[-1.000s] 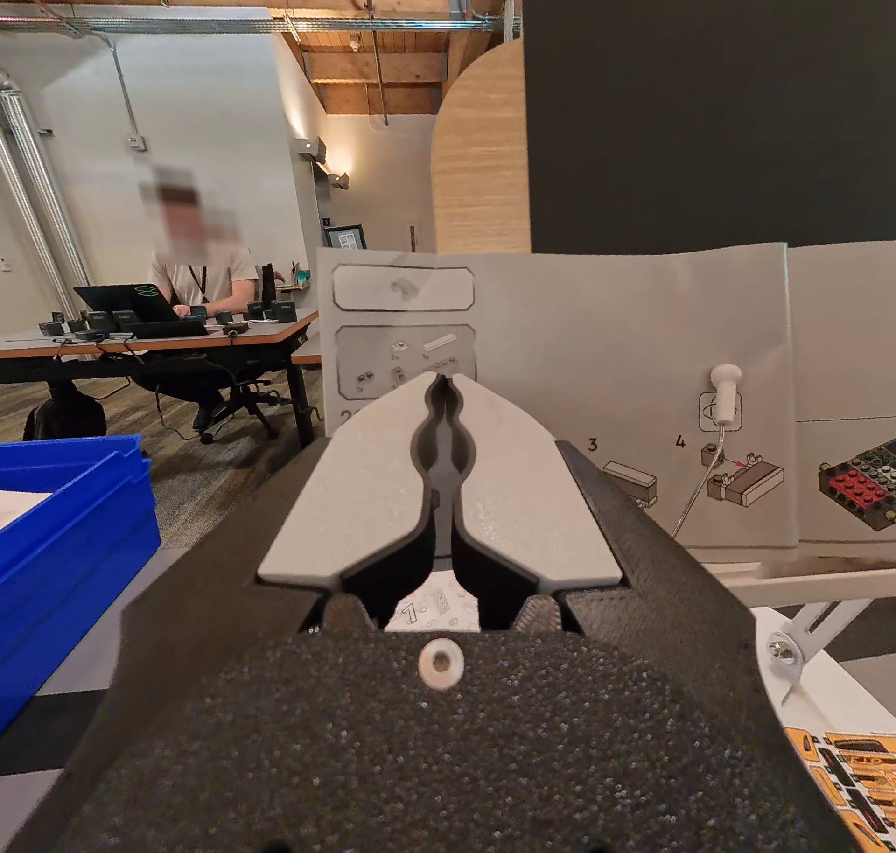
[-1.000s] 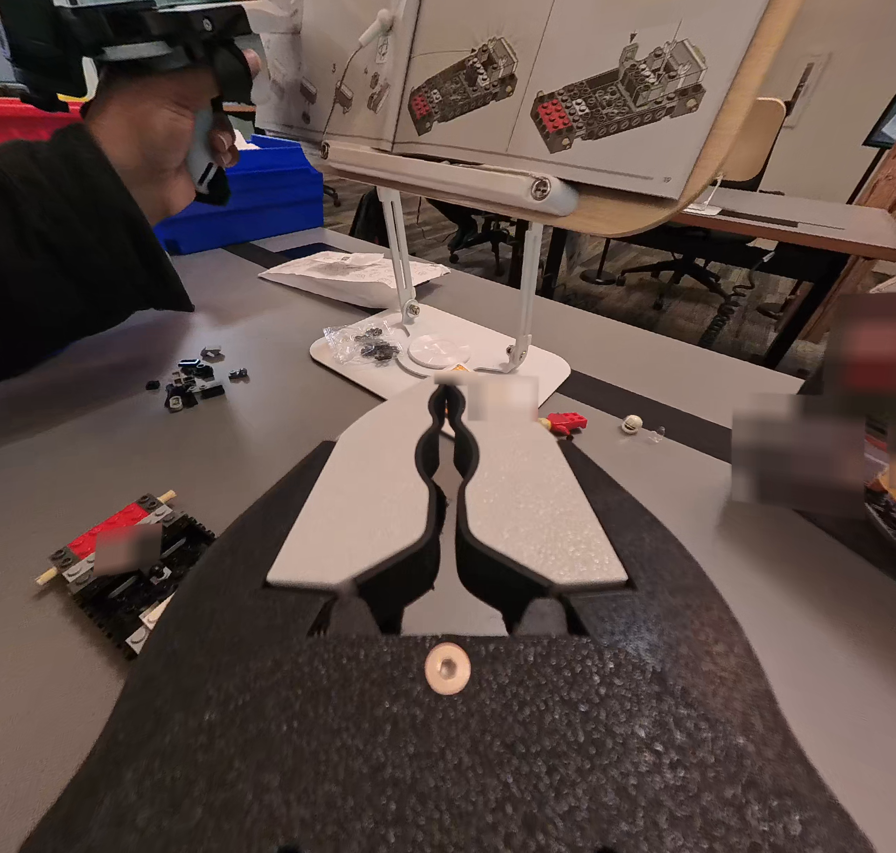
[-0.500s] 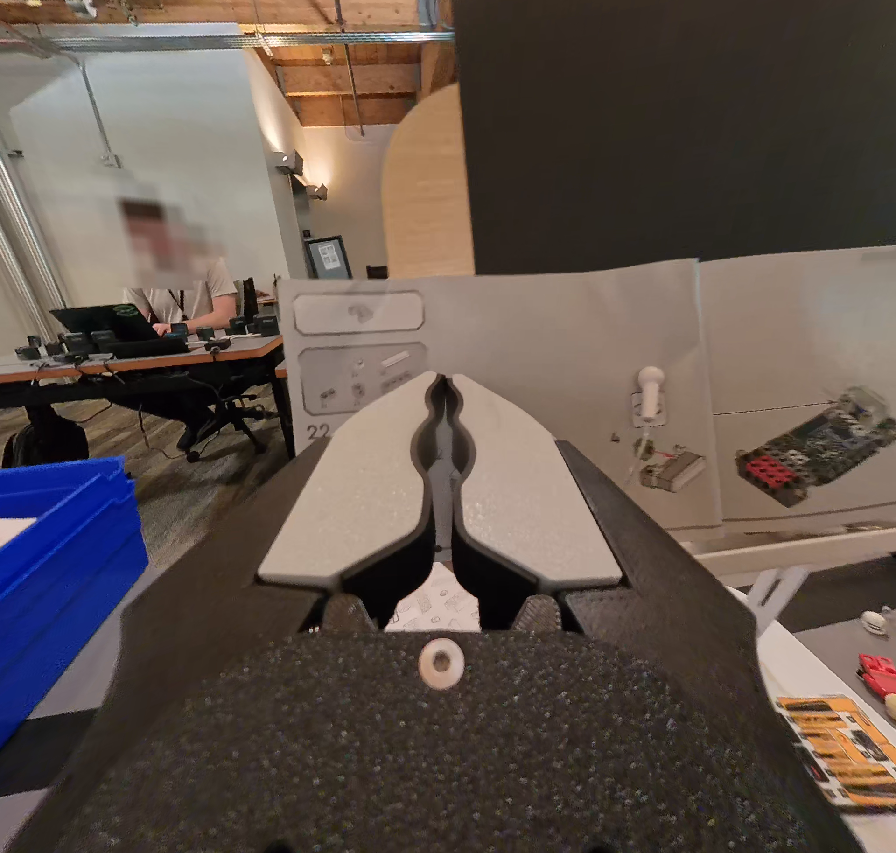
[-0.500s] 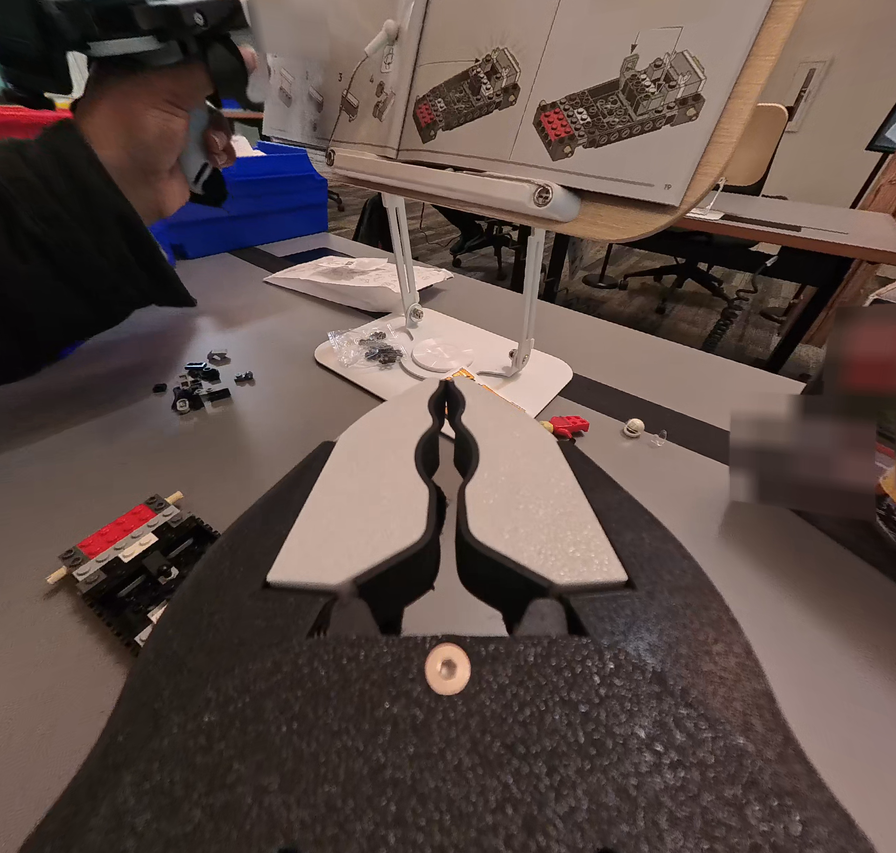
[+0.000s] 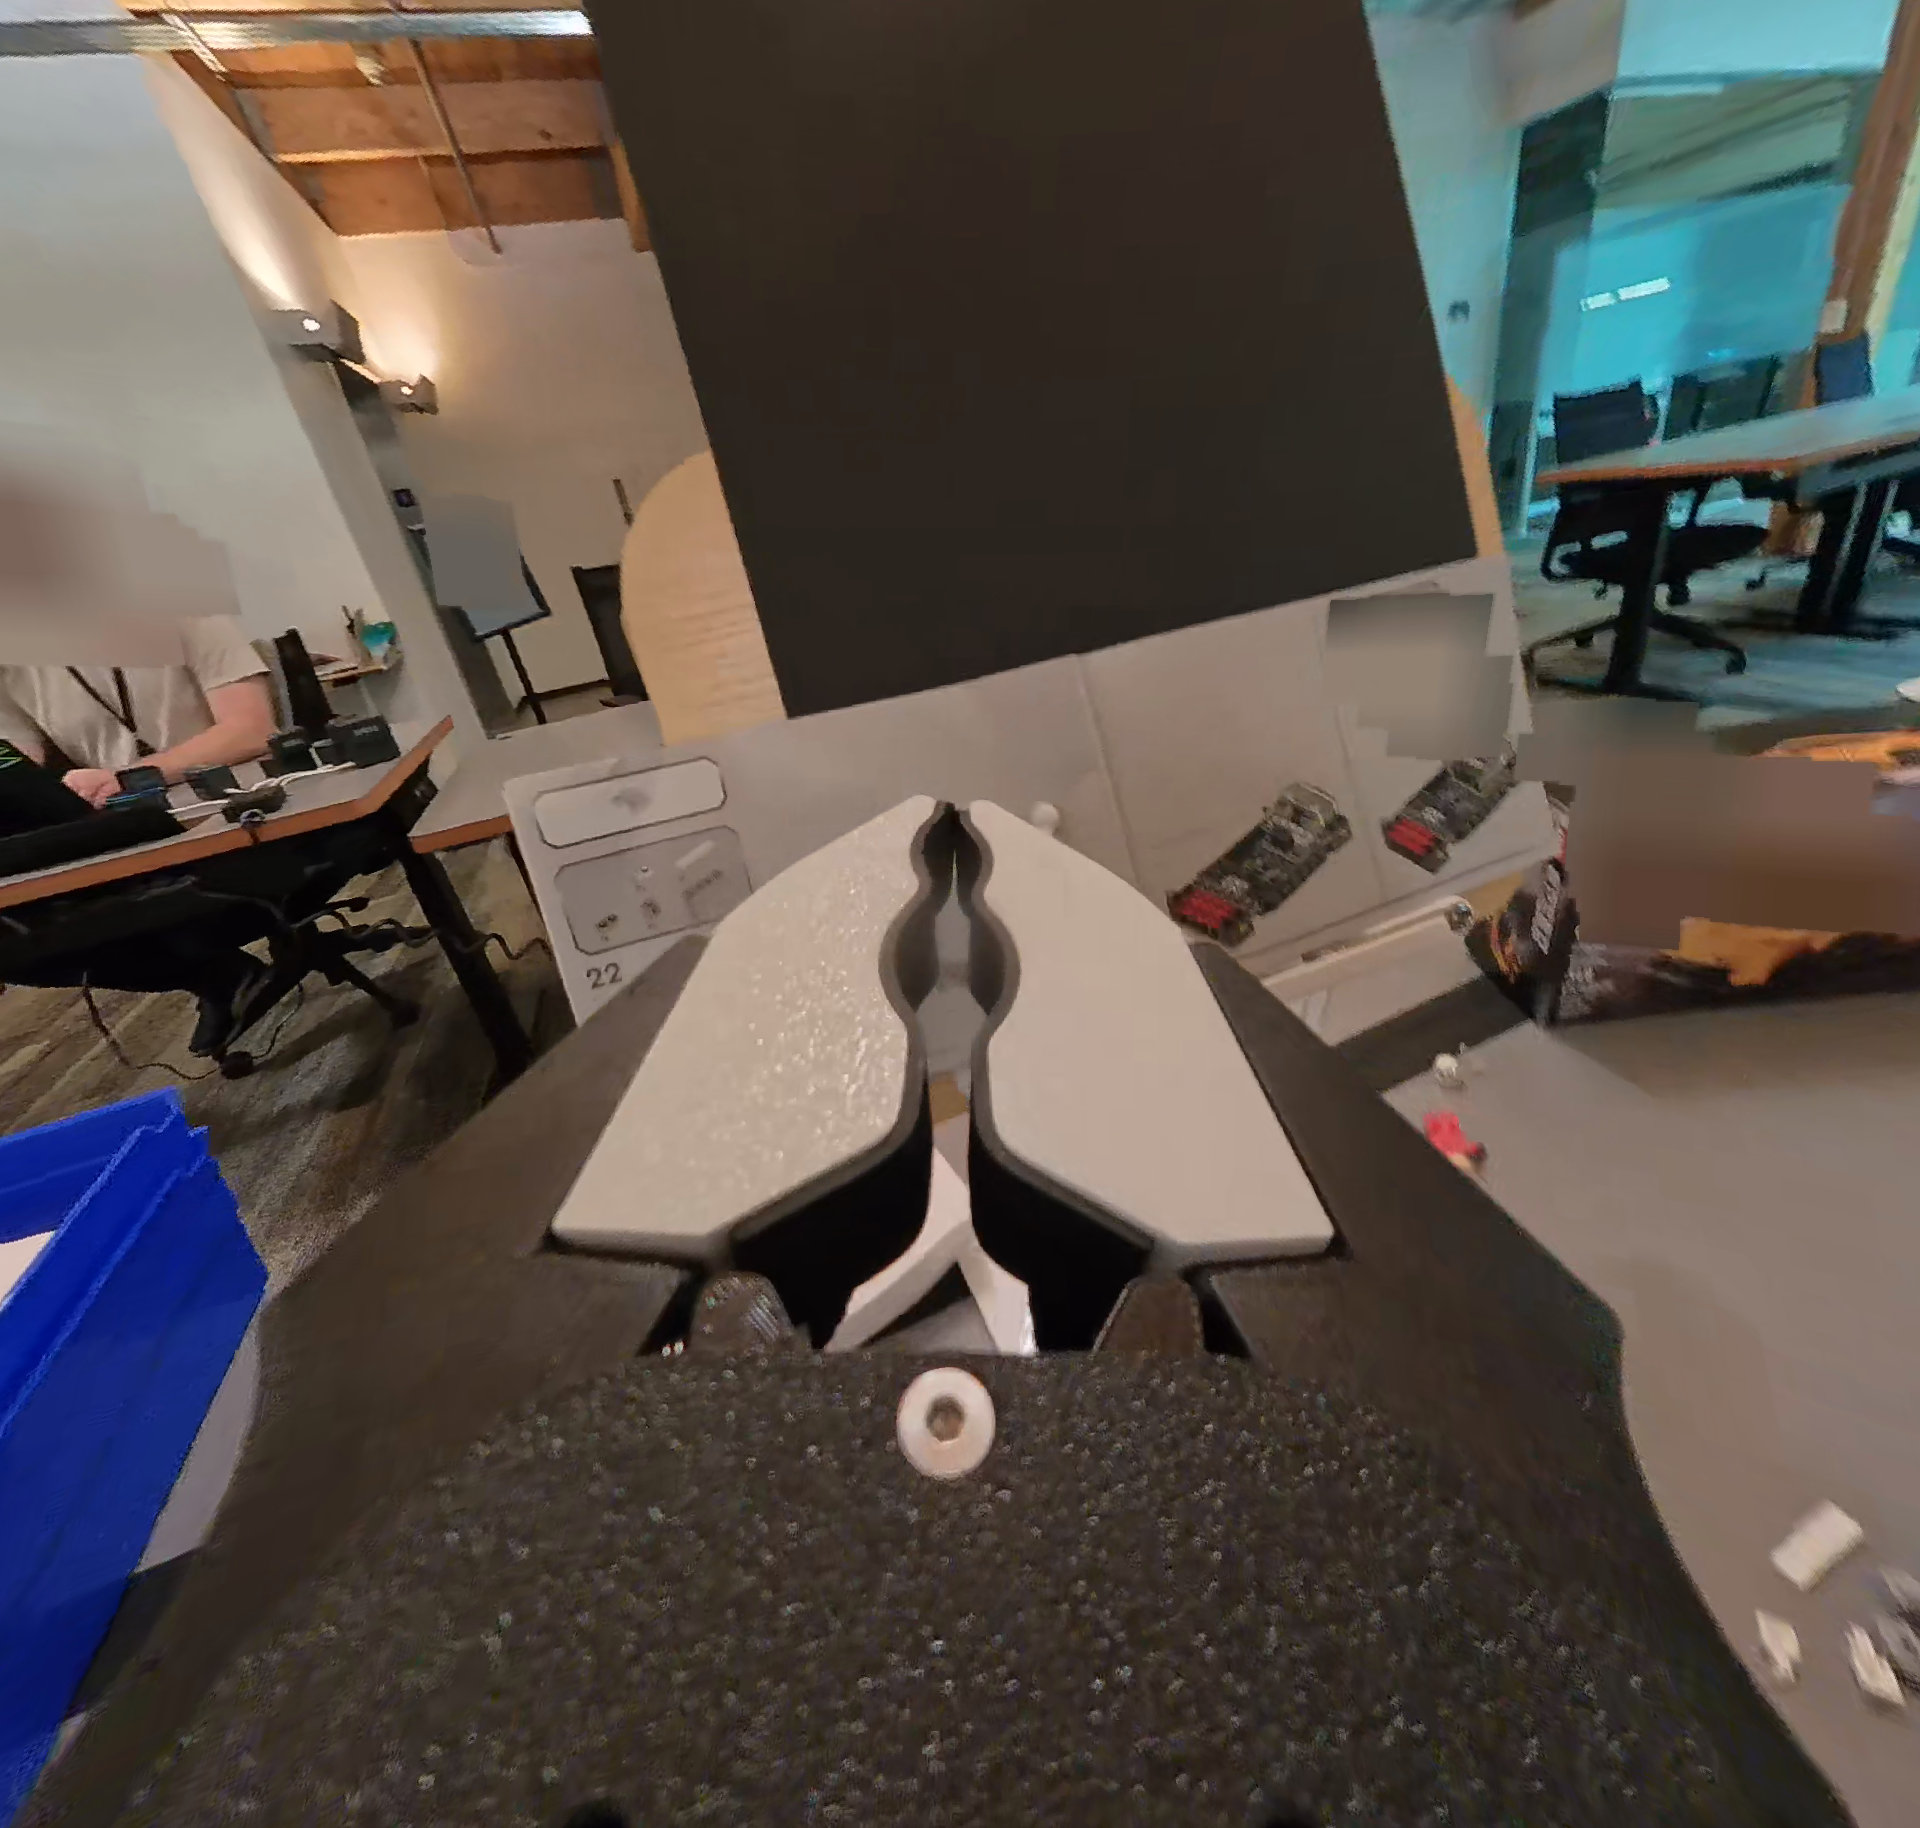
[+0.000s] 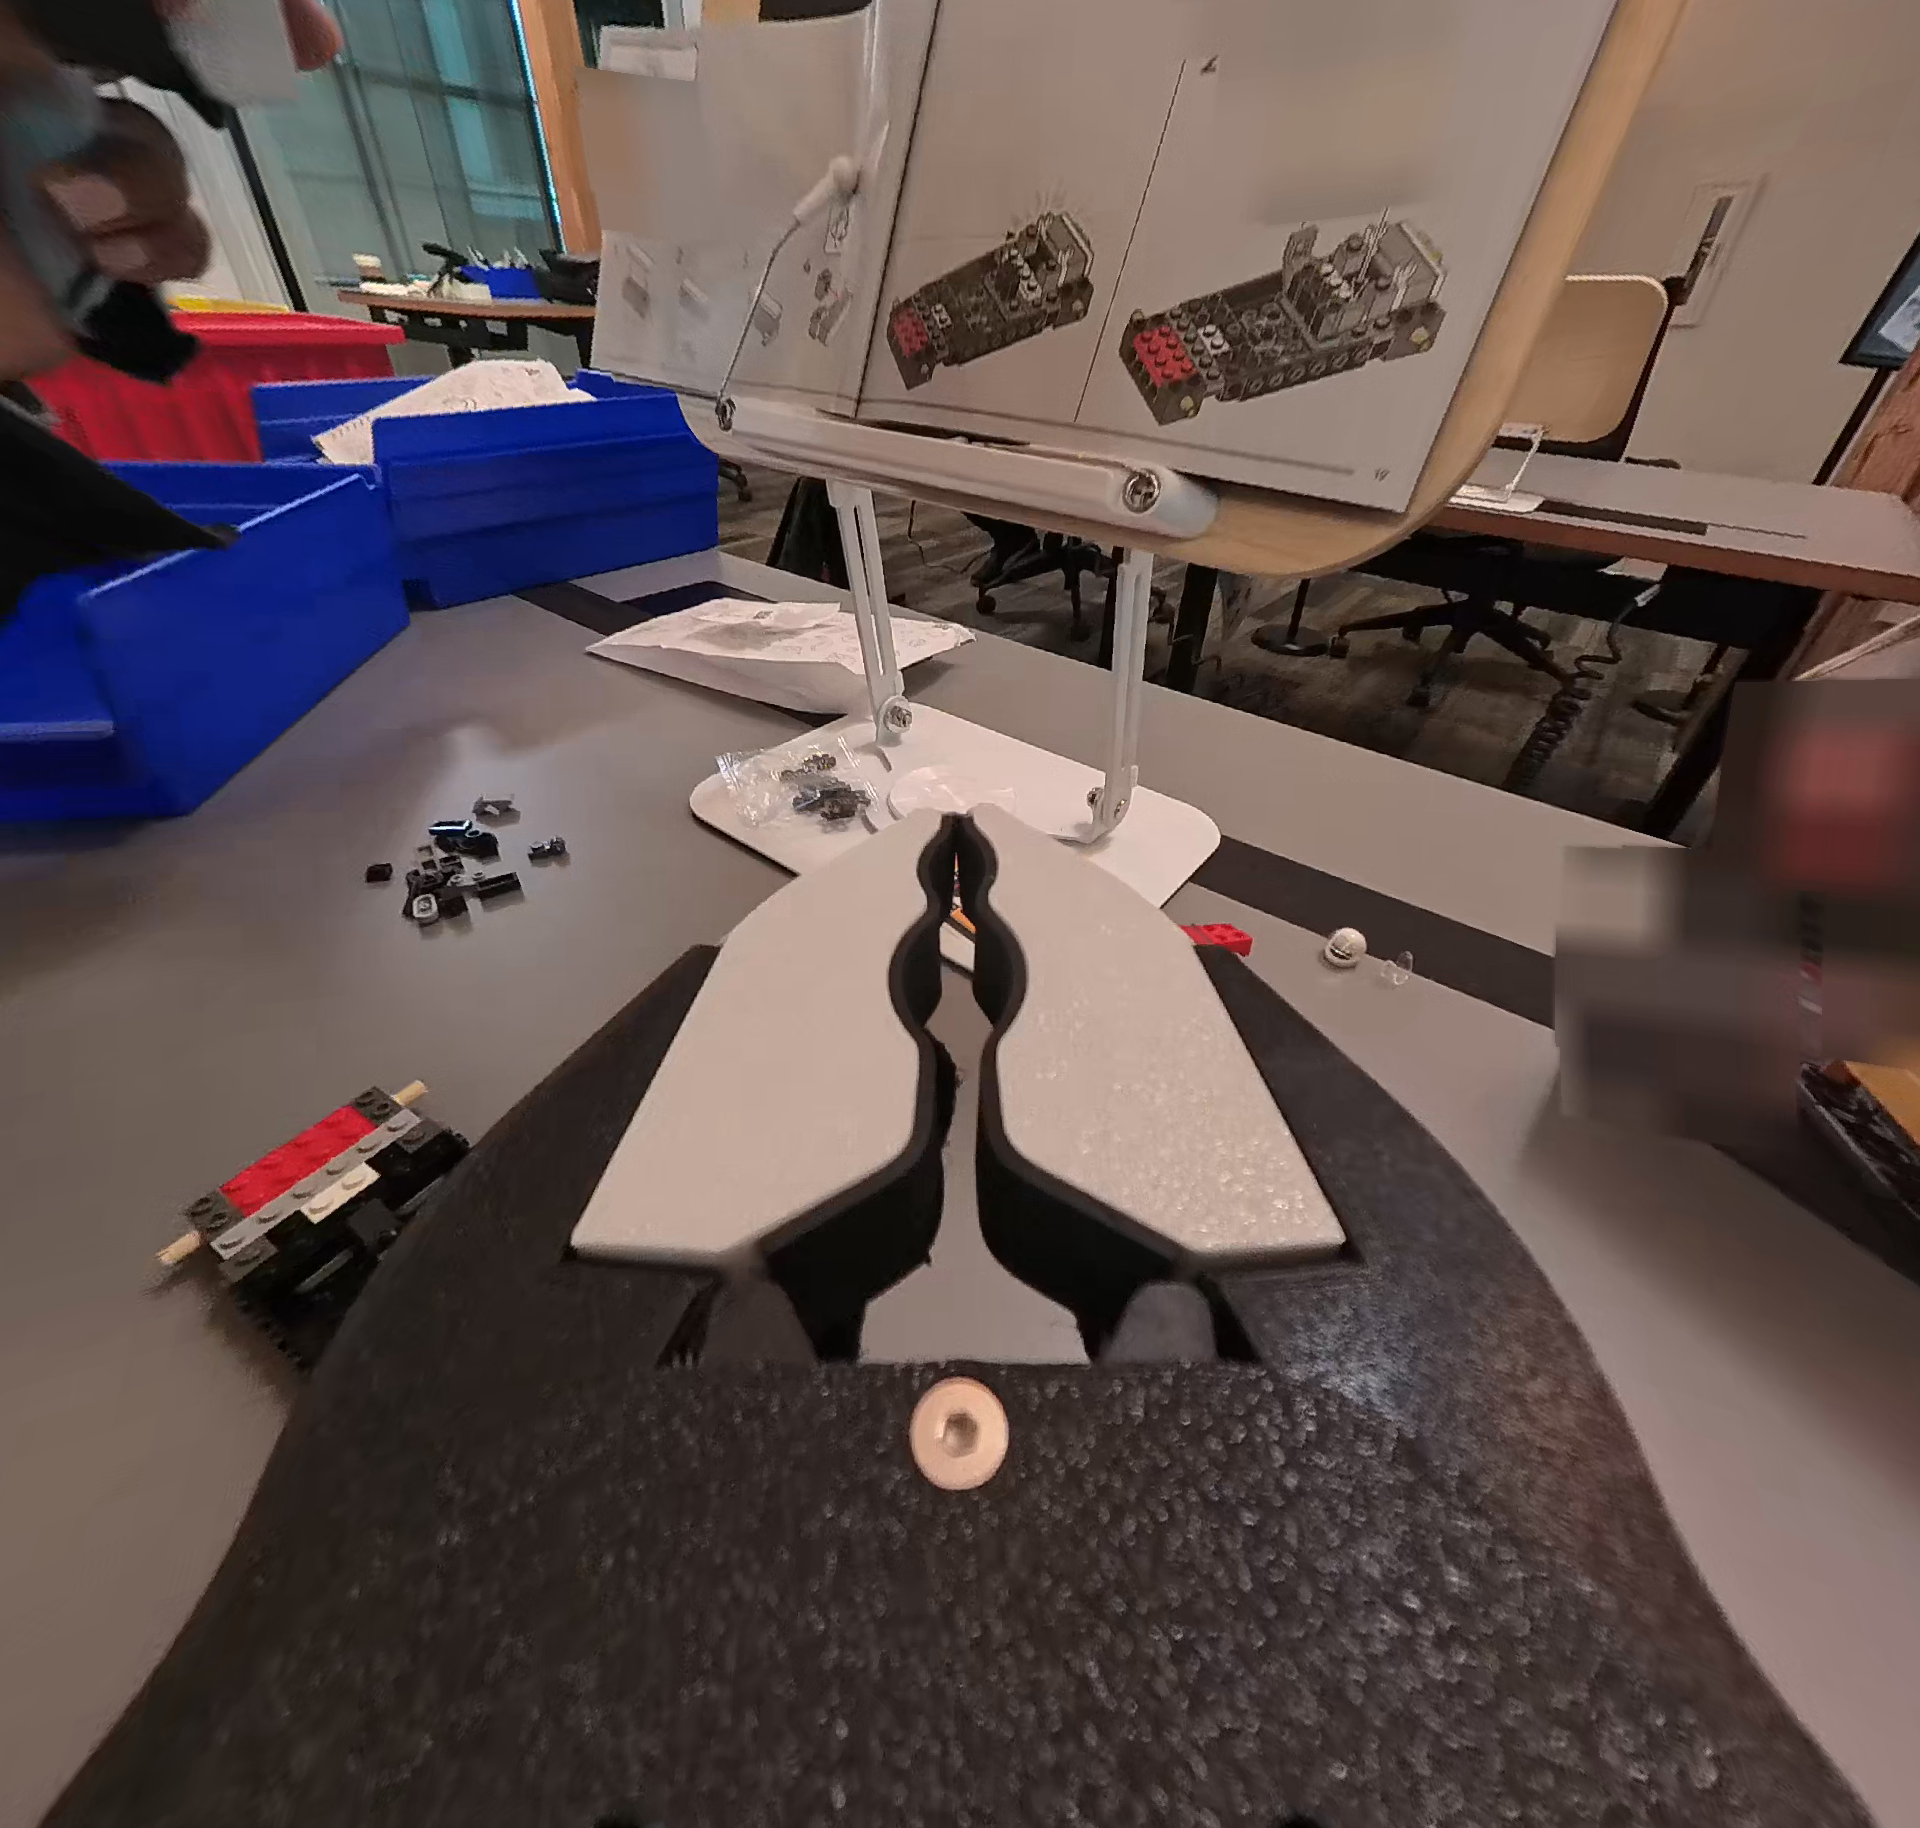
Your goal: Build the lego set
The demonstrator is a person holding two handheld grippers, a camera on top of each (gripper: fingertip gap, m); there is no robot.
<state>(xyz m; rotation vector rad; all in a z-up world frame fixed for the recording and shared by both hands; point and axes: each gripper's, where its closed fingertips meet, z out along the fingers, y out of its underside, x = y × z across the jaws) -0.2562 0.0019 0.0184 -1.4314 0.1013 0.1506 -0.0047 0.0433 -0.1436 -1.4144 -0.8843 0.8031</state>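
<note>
A: Left gripper [image 5: 951, 828] has its jaws pressed together, nothing between them, held up in the air facing the open grey instruction booklet [image 5: 1195, 739] on the white-and-wood book stand [image 6: 1164, 505]. Right gripper [image 6: 958, 828] is the same, jaws closed and empty, low over the grey tabletop [image 6: 260, 999].

B: Where's the build?

A: The half-built black, grey and red lego chassis with a tan axle pin [image 6: 312, 1191] sits on the tabletop near its front edge, just left of the right gripper. A pile of small loose black lego pieces [image 6: 457, 864] lies farther back, a clear plastic bag of dark parts [image 6: 795, 786] rests on the stand's white base, and a small red brick [image 6: 1216, 937] sits just right of the fingers.

B: Risks?

A: The loose bits are tiny; closed jaws coming down on them would likely scatter them toward the blue plastic bins [image 6: 312, 552] or off the edge. Nothing holds the chassis, so pressing a piece on one-handed could slide or tip it. Picking the wrong part is also likely, since the dark pieces look alike.
</note>
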